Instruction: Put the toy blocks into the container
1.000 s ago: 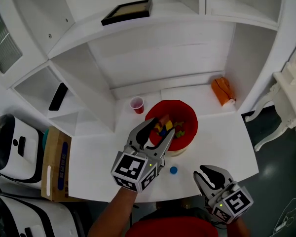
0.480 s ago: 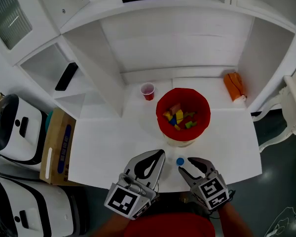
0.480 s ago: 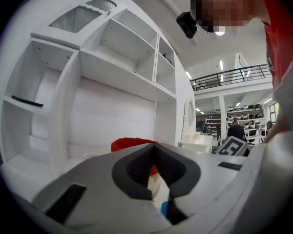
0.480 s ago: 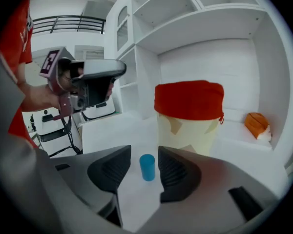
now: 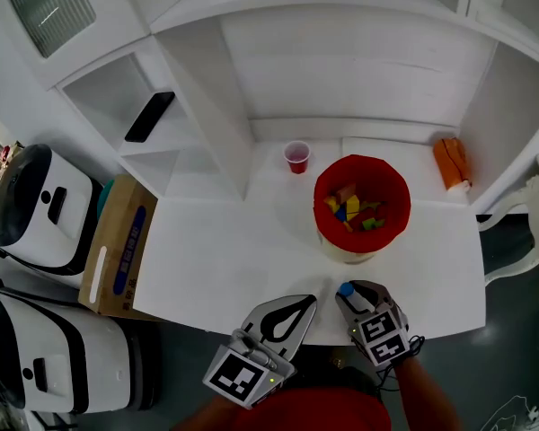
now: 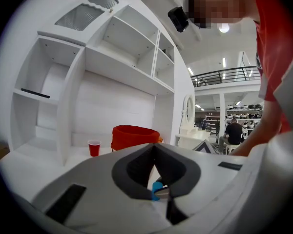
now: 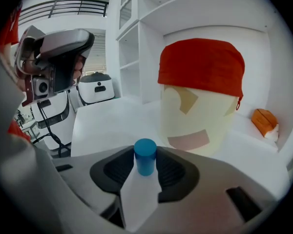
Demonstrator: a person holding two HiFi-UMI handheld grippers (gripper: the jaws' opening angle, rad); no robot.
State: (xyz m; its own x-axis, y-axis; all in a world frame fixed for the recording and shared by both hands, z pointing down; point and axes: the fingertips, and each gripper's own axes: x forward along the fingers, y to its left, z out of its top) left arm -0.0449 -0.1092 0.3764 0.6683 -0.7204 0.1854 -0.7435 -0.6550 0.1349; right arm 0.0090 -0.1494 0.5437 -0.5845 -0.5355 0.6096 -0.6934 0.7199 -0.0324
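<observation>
Left gripper [image 5: 306, 303]: over near edge of table [image 5: 207, 268], jaws pressed together, nothing between.
Red cup [image 5: 296, 157]: upright, far side of table, just left of container.
Right gripper [image 5: 349, 294]: jaws just been closing; pads against both sides of blue cylinder block [image 7: 145, 161], which stands upright on table.
Container [image 5: 323, 187]: red-lined, beyond right gripper, holds mixed coloured blocks [image 5: 352, 212].

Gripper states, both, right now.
Left gripper: shut, holding nothing.
Right gripper: jaws have just been closing, and the pads sit against the sides of the small blue cylindrical toy block.
</observation>
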